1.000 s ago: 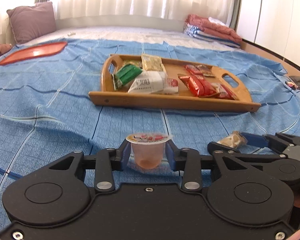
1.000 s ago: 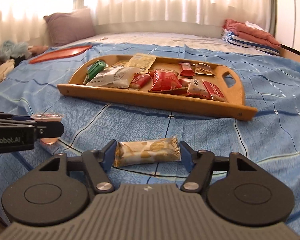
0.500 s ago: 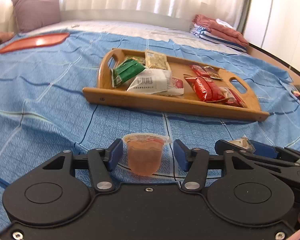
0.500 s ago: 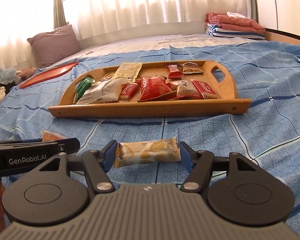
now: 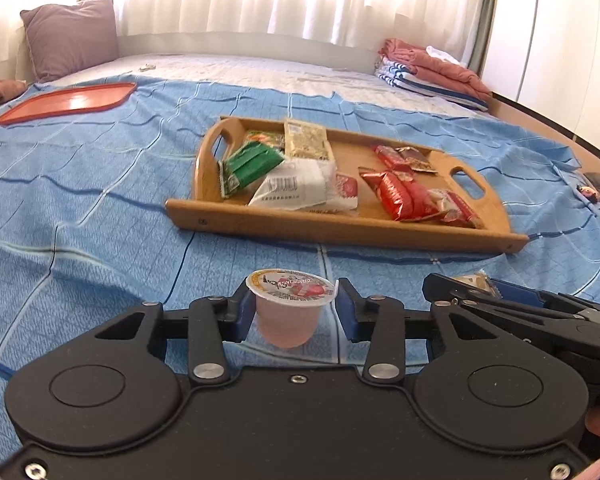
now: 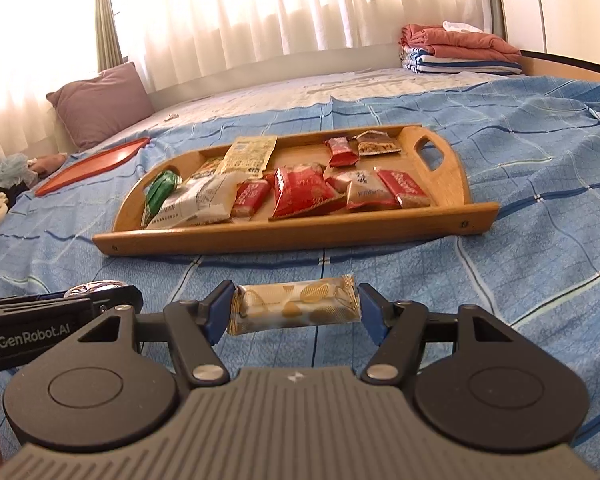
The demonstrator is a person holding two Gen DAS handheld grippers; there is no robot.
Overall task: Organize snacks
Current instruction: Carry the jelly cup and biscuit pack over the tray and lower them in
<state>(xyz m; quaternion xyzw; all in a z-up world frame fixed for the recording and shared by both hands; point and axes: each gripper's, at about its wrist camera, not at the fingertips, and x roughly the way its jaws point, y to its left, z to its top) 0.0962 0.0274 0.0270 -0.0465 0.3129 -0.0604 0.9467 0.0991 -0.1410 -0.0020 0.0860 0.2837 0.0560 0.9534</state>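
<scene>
Two hand-held grippers hover side by side over a bed covered by a blue checked bedspread [image 5: 100, 208], each carrying a snack. The left gripper [image 5: 296, 312] has a small jelly cup [image 5: 290, 310] with a printed foil lid between its blue pads; its jaws are closing on the cup, the left pad against the cup's side and the right pad at the lid's rim. The right gripper [image 6: 296, 308] grips a cream and gold snack bar [image 6: 294, 308] lengthwise, one pad pressed on each crimped end of the wrapper. Both snacks hang above the bedspread, just short of the near edge of a wooden tray [image 6: 284, 236] that lies farther up the bed. The tray already holds a heap of packets: a green packet [image 5: 248, 168] and a white packet [image 5: 296, 188] toward its left end, a beige packet [image 5: 306, 144] at the back, and several red packets [image 5: 396, 192] toward the right handle. Beyond the tray, a flat orange tray [image 5: 68, 102] lies on the bedspread near a mauve pillow [image 5: 70, 38], and folded blankets [image 6: 460, 54] are stacked at the far right beneath pale curtains [image 6: 280, 12].
</scene>
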